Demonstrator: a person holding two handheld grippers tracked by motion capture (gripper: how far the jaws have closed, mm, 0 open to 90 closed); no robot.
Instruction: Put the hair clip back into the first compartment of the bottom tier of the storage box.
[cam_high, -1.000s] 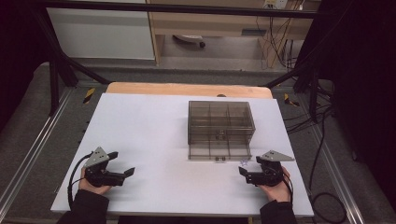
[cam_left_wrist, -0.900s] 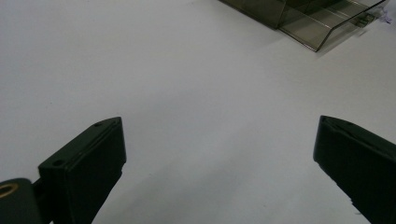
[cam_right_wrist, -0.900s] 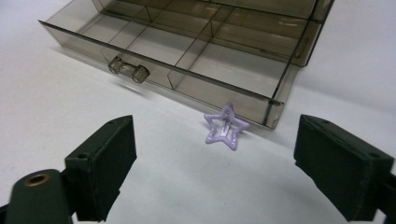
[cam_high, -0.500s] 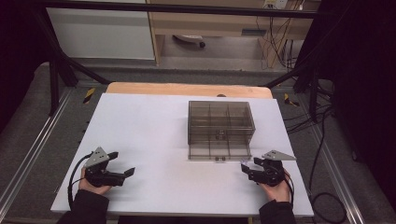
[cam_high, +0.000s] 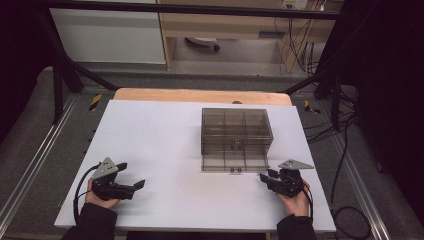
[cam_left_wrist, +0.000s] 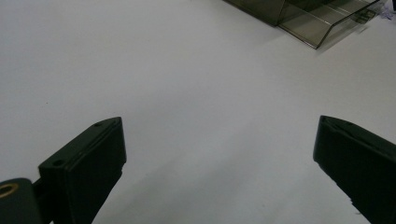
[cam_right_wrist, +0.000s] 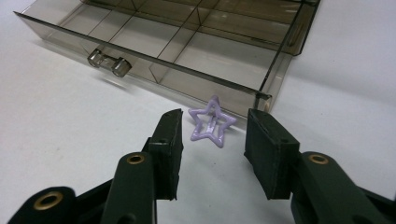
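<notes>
Star clip (cam_right_wrist: 211, 125) lies between right tool's (cam_right_wrist: 212, 135) closing jaws.

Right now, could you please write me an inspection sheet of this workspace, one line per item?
Surface: white table top, flat and bare around the work.
Job's things: purple star clip lying on the table beside the corner of the smoky clear organizer box, whose divided drawer is pulled out.
Clutter: nothing seen.
Grippers: right tool has just been closing, its jaws either side of the clip, pads not pressing it; left tool open over bare table.
Cables: black cable trails from the left tool; more cables on the floor at right.
Surroundings: black frame, grey floor, wooden furniture behind.
</notes>
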